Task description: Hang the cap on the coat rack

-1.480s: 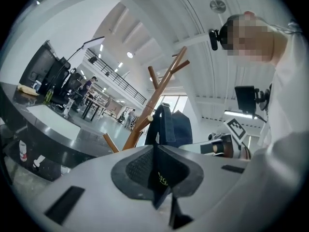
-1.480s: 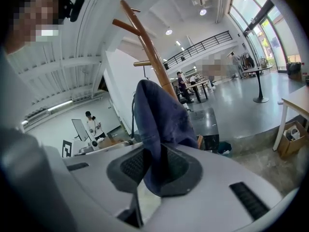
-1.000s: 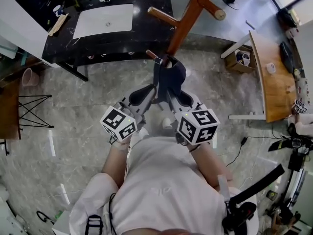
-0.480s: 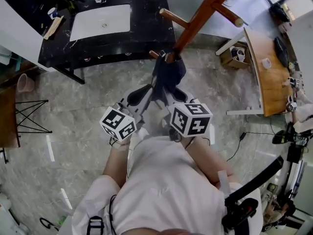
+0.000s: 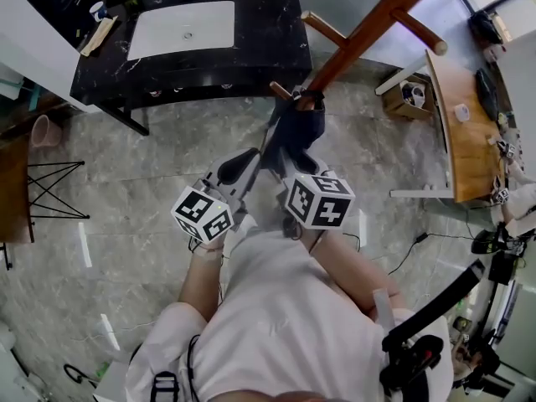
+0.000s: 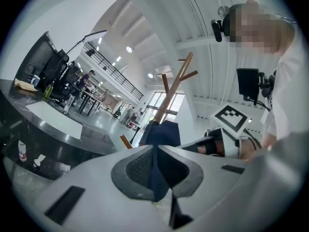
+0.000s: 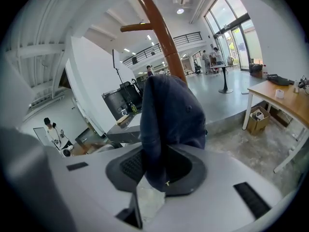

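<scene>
A dark navy cap (image 5: 295, 126) hangs between both grippers, right against the brown wooden coat rack (image 5: 360, 33). Its top touches a short lower peg (image 5: 283, 91) of the rack. My left gripper (image 5: 266, 151) is shut on the cap's edge (image 6: 155, 175), a thin fold of cloth pinched between the pads. My right gripper (image 5: 291, 156) is shut on the cap's other side (image 7: 169, 124), with the crown bulging above the jaws. In the right gripper view the rack's pole (image 7: 158, 28) rises just behind the cap. The left gripper view shows the rack's pegs (image 6: 176, 81) beyond it.
A black counter (image 5: 251, 40) with a white sink (image 5: 180, 28) stands just left of the rack. A wooden desk (image 5: 469, 132) and a cardboard box (image 5: 410, 99) are at the right. A black wire stand (image 5: 50, 191) is at the far left on the grey floor.
Both grippers have carried the cap slightly up and to the right, closer to the rack's pole. The head camera has shifted, so the rack now sits further right.
</scene>
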`<state>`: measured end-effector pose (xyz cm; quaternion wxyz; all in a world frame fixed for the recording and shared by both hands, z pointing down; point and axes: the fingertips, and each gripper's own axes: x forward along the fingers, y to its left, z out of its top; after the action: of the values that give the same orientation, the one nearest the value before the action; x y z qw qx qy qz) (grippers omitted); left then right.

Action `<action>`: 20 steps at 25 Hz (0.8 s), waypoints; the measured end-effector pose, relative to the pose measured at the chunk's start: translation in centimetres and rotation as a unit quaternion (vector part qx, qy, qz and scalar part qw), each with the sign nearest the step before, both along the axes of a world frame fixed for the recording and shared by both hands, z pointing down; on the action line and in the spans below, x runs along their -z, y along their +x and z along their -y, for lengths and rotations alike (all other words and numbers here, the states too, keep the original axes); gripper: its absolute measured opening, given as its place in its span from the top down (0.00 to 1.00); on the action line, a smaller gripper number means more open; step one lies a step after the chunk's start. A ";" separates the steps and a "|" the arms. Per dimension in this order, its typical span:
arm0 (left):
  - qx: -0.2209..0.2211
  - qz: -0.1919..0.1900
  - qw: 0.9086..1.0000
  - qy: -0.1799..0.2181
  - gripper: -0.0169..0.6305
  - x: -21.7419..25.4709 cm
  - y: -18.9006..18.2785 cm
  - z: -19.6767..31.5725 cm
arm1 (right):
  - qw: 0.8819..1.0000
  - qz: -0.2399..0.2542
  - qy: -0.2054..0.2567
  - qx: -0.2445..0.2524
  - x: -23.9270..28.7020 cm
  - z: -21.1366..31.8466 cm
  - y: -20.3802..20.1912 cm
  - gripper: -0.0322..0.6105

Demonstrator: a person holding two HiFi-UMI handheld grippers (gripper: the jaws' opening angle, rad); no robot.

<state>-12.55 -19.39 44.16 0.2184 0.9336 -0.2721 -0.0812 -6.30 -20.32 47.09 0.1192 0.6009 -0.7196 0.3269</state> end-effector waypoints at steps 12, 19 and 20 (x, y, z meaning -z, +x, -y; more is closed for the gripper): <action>0.014 0.002 1.000 -0.008 0.96 -0.7 -1.3 -1.0 | 1.000 -0.013 0.016 0.002 -1.1 0.1 -0.6 0.75; 0.022 0.009 1.000 -0.014 0.96 -0.8 -2.1 -2.2 | 0.999 -0.004 -0.013 0.033 -3.3 -1.1 -2.6 0.72; 0.024 0.010 1.000 -0.015 0.96 -0.9 -2.3 -2.3 | 0.999 -0.003 -0.017 0.037 -3.7 -1.3 -2.8 0.72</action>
<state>-14.82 -17.06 45.10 0.2278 0.9240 -0.2983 -0.0726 -9.13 -19.00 50.77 0.1432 0.5728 -0.7354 0.3326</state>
